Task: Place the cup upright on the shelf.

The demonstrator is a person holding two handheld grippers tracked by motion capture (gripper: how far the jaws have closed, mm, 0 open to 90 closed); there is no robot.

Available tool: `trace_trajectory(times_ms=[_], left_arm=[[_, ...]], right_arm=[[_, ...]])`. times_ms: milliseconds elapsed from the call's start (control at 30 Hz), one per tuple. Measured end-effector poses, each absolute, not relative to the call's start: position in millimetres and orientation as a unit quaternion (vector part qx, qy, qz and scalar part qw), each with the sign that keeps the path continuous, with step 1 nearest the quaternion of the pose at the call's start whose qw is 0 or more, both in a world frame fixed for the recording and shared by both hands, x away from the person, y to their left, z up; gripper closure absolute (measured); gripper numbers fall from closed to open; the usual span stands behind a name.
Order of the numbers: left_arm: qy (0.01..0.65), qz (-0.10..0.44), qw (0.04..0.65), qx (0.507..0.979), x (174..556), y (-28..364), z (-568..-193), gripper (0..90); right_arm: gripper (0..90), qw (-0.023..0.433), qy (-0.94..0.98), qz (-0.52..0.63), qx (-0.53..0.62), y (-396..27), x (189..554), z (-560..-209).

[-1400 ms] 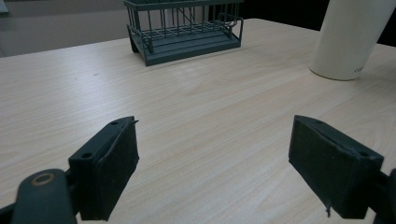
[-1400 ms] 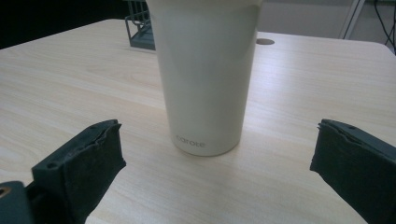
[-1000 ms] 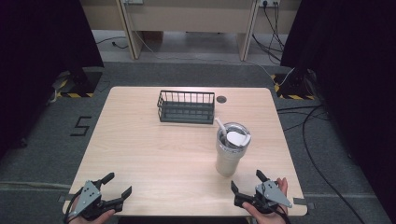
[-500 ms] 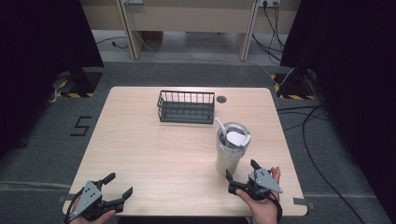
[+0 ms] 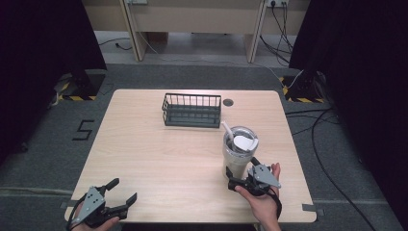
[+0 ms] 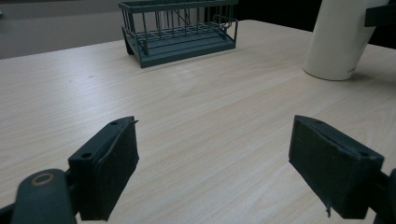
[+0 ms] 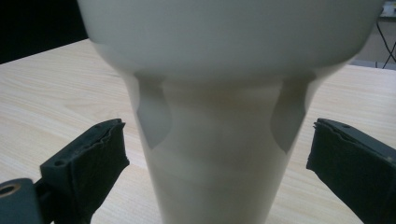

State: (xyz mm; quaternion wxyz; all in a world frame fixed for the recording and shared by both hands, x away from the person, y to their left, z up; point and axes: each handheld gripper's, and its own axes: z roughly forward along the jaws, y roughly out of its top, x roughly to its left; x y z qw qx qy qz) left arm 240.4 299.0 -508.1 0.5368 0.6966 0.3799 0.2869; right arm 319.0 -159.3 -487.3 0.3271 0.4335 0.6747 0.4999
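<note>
Tumbler [image 7: 219, 140] (cream, upright) stands between the right claw's [image 7: 217, 158] spread jaws, untouched; left claw [image 6: 229, 172] gapes too.

The right gripper [image 5: 240, 174] has moved forward, its open fingers now flanking the tumbler [image 5: 239, 151].

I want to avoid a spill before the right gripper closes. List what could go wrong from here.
1. The cup is tall, narrow at the base and wider above. The right gripper has its open jaws around the lower part, so an uneven squeeze might tip it.
2. The straw leans out of the lid, so a tilt could leak whatever is inside.
3. The cup stands near the table edge on the right, with little room to recover if it is knocked.
</note>
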Motion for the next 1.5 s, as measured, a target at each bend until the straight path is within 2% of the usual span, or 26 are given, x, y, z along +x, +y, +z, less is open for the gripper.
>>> trace_trajectory(times_ms=[533, 800, 1500], left_arm=[[0.377, 0.286, 0.537, 0.698, 240, 299, -508, 15.0], [0.374, 0.283, 0.539, 0.699, 240, 298, -508, 15.0], [0.375, 0.281, 0.540, 0.699, 241, 298, -508, 15.0]], right_arm=[[4.4, 0.329, 0.673, 0.503, 0.431, -151, 338, -489], [8.6, 0.317, 0.667, 0.517, 0.433, -151, 344, -493], [10.0, 0.322, 0.682, 0.501, 0.424, -150, 346, -487]])
